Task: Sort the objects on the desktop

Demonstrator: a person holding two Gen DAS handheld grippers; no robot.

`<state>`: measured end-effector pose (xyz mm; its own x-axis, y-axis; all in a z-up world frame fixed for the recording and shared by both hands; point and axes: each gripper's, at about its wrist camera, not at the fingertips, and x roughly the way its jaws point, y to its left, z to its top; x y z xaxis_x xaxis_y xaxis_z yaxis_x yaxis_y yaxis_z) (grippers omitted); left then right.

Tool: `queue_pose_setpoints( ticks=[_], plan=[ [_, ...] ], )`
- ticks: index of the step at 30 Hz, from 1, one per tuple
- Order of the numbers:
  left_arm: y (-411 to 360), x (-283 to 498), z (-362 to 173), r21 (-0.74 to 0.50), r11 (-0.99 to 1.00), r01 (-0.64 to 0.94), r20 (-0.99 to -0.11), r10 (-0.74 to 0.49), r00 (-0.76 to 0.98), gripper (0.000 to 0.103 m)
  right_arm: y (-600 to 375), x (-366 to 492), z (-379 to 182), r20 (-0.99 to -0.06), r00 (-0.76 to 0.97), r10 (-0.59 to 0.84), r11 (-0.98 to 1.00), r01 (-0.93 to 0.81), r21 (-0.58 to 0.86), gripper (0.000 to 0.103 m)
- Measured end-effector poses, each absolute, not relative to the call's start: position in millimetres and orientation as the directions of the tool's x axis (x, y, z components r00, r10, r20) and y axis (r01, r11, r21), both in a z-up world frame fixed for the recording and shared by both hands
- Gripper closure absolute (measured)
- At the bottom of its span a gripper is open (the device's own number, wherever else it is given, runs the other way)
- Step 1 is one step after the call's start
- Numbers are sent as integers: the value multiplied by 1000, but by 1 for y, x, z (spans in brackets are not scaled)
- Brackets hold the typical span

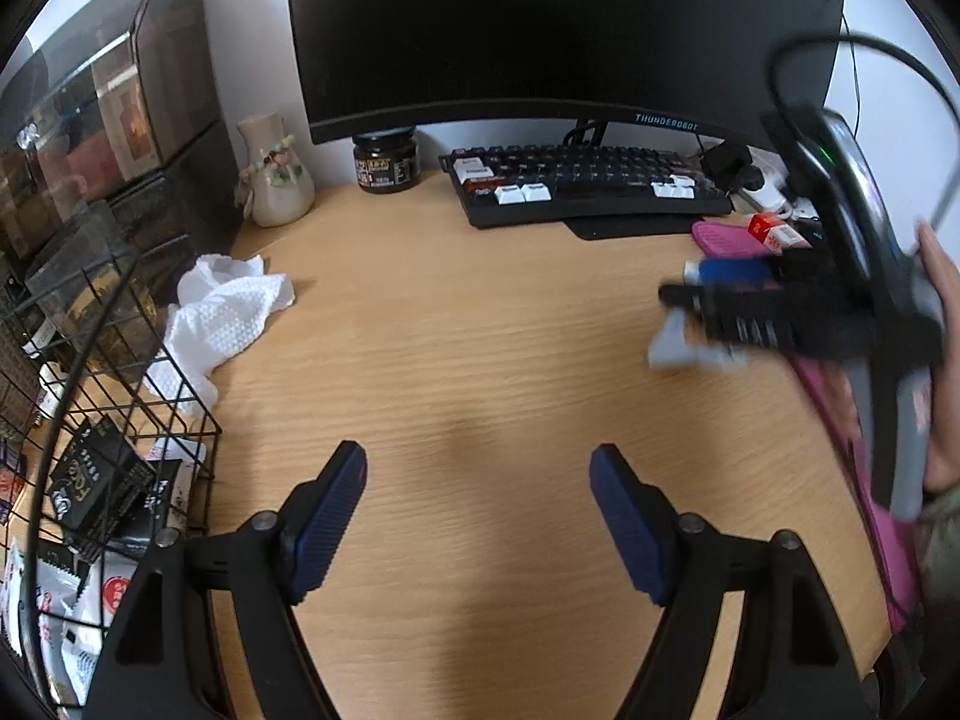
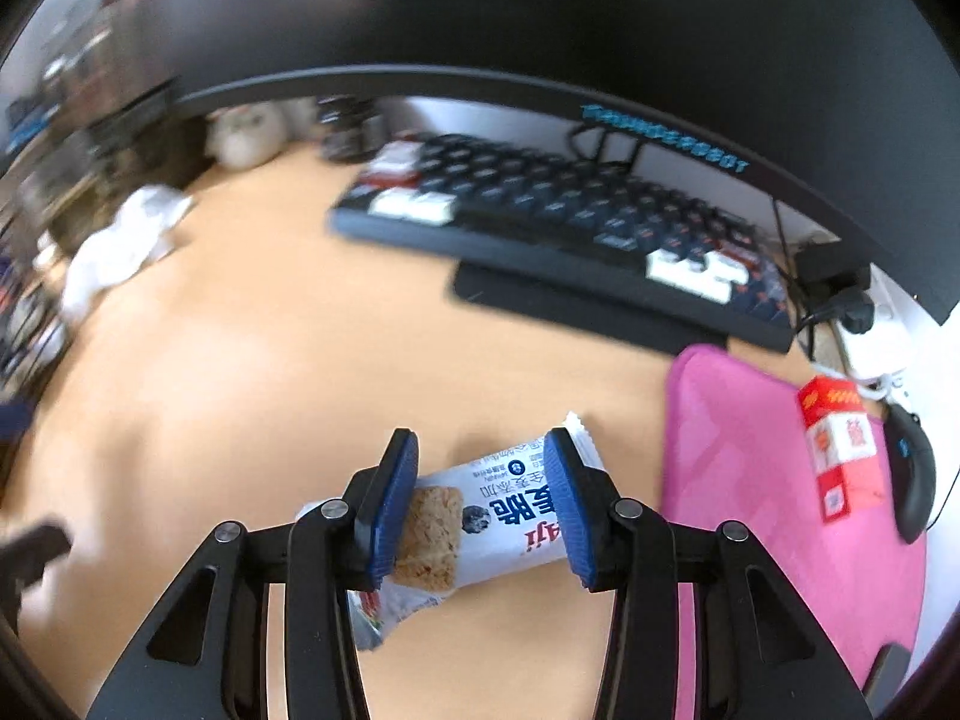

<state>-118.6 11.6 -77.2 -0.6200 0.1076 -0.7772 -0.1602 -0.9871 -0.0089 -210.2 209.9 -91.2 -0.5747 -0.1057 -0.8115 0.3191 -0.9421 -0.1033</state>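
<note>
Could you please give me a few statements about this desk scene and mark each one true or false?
1. The right tool has a white snack bar between its fingers. True.
2. The left tool holds a tissue. False: it is open with nothing in it; the tissue lies on the desk.
3. The red box lies on the pink pad. True.
4. The monitor shows a picture. False: its screen is dark.
5. The wire basket holds packets. True.
</note>
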Motion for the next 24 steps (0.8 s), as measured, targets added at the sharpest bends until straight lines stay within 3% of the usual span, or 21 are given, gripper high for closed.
queue_pose_setpoints(
  ticks=[7,13,14,17,18,24],
  plan=[
    [15,-103,-64,15,-989,-144,-767,81,-637,24,180,-134,-91,-822,-530,-210,-878,472,-80,59],
    [20,-89,-57,26,-989,-144,-760,74,-646,24,189,-108,-88,-805,-547,-231,-896,441,-42,60],
    [20,-87,-57,28,-989,-144,-760,72,-646,24,192,-106,-86,-796,-557,-236,-904,425,-30,58],
    [19,-83,-56,35,-990,-138,-762,63,-645,24,199,-100,-80,-770,-585,-253,-928,372,23,40],
    [18,-83,-55,36,-990,-136,-761,61,-645,24,200,-99,-80,-768,-588,-254,-934,356,36,38],
    [8,-81,-51,27,-992,-122,-754,60,-655,23,212,-94,-85,-791,-557,-254,-955,272,116,38]
  ],
)
